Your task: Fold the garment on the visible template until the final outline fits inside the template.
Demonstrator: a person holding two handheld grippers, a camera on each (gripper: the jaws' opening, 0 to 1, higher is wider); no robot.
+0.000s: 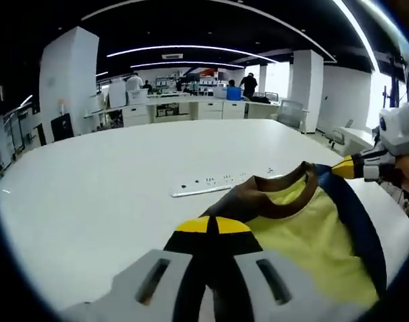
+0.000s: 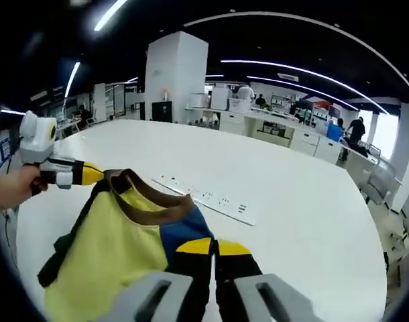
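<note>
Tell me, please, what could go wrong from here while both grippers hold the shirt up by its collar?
1. The left gripper and right gripper pinch only the brown collar edge, so the yellow shirt may slip out.
2. The shirt hangs bunched near the white table edge, possibly folding crooked.
3. It could land on the white strip.

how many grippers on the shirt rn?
2. The left gripper is shut on the garment at the brown collar's one end; the right gripper is shut on the collar's other end, by the blue shoulder. Both hold it above the white table.
</note>
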